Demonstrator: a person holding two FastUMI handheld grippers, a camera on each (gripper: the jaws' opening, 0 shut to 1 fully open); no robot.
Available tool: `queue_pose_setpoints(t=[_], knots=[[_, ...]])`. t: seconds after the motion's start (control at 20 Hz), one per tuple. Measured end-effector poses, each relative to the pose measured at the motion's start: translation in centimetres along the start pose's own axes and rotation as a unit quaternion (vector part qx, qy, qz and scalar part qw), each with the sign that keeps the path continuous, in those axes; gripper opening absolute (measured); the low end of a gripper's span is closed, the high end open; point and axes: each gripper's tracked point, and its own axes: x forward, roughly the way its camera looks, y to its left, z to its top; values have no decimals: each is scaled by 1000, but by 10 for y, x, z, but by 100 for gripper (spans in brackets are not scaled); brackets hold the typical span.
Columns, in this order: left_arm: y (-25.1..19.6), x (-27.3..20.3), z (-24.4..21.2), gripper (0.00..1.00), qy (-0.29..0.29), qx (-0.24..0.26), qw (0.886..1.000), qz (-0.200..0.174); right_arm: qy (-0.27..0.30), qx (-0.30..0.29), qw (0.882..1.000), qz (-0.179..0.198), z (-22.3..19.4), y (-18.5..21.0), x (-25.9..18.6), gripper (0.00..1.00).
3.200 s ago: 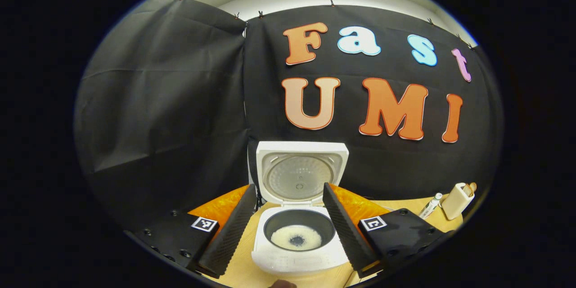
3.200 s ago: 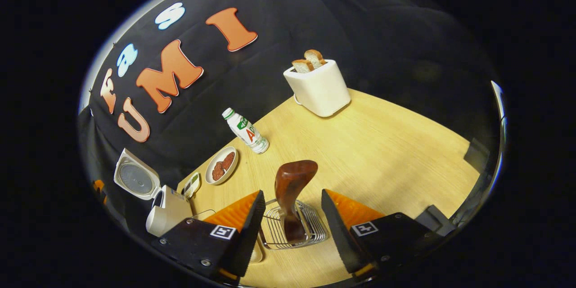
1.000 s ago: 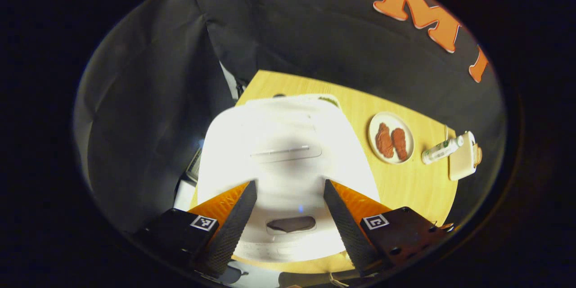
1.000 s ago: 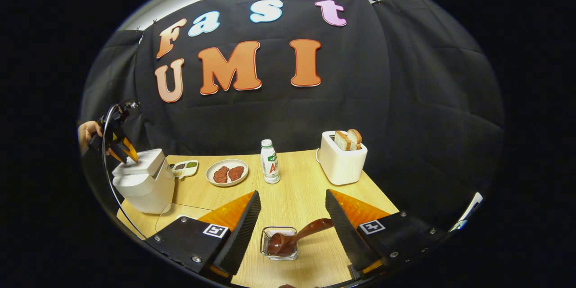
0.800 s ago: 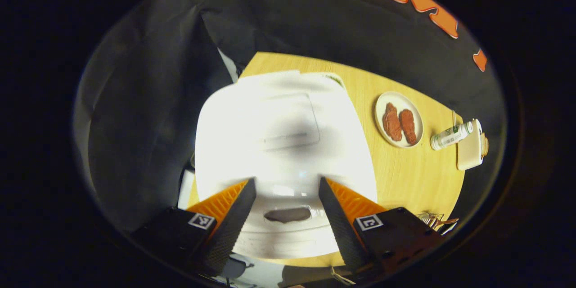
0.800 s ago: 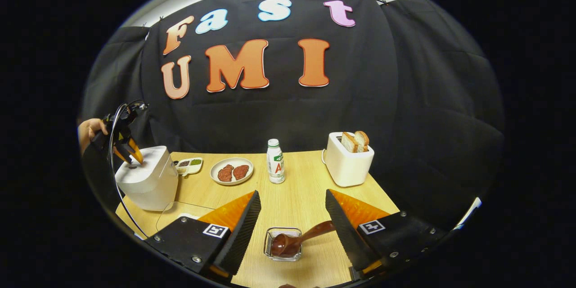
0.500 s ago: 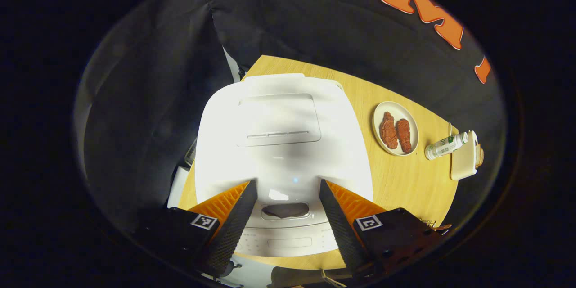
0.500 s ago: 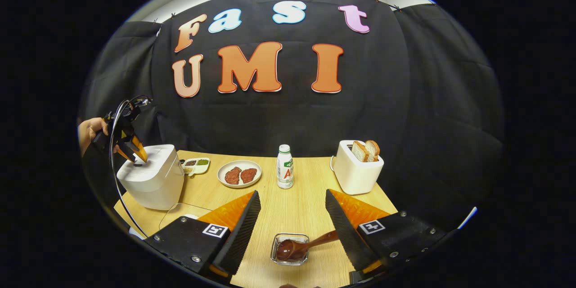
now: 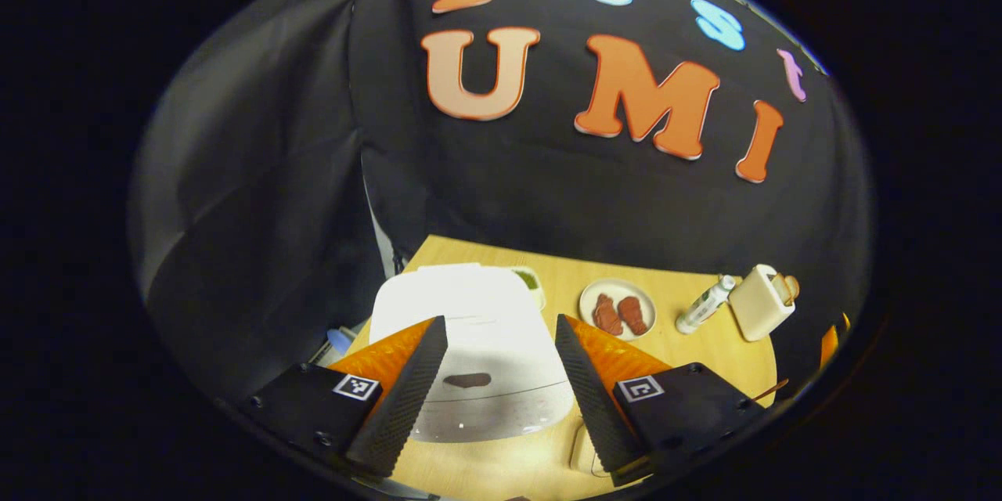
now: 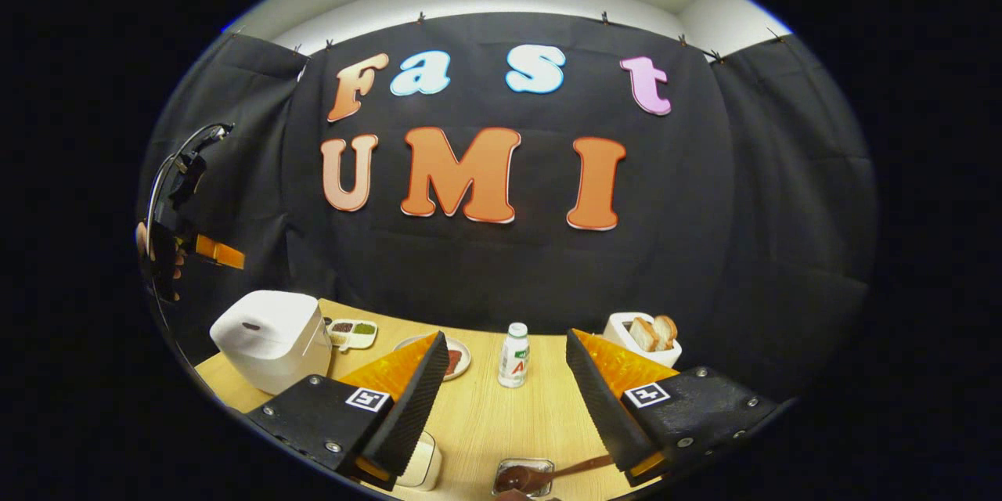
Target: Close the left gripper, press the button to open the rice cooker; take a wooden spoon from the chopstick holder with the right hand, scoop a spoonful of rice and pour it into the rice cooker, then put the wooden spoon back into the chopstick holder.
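Right gripper view: wooden spoon [image 10: 540,476] back in chopstick holder [image 10: 523,477] at 6 o'clock, rice cooker [image 10: 270,338] lidded, both grippers [image 10: 501,399] [image 9: 499,376] spread empty; task looks complete.

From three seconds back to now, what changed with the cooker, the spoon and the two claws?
The rice cooker lid went from open to shut. The left claw, after hovering over the lid, lifted away. The right claw drew back from the spoon, which stayed in its holder. Both claws stayed open.

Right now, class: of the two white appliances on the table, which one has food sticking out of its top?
The toaster, with bread slices standing in its slots; the rice cooker is closed.
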Motion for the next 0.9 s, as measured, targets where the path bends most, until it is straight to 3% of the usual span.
queue_pose_setpoints(t=[0.1,0.35,0.5,0.75,0.9], knots=[[-9,-27,17,95,-63,20,998,-4,-36,-5,999,10,26,14,3,94],[-39,-86,47,94,-189,77,979,-5,-86,-8,996,24,64,37,3,94],[-52,-117,55,95,-237,88,968,-1,-99,7,994,36,76,49,1,95],[-89,-151,66,97,-295,93,950,-29,-123,2,991,42,89,52,-8,98],[-103,-152,60,100,-300,101,948,-46,-124,3,991,42,92,52,-10,95]])
